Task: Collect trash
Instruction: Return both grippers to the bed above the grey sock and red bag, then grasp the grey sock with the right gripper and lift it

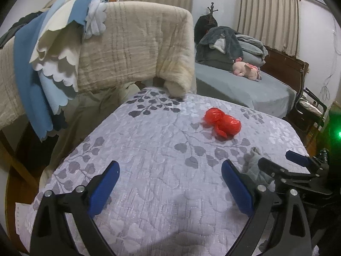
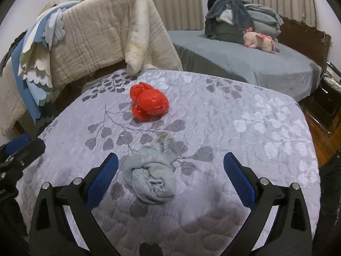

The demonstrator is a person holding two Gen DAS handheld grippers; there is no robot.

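At nine o'clock in both views a cream blanket hangs over a rail, with blue and white scalloped cloths draped on its far-left end. Below it spreads the leaf-patterned quilt, over which both claws hover.

The left gripper stands wide, nothing between its blue pads; the quilt under it is bare. From it, the crumpled red plastic bag lies on the quilt at about one o'clock, well apart.

The right gripper is also spread wide and holds nothing. A crumpled grey cloth wad lies on the quilt between its fingers, just beside the left one. The red bag sits beyond at eleven o'clock.

At two o'clock a grey bed carries a pink plush toy and piled bedding.
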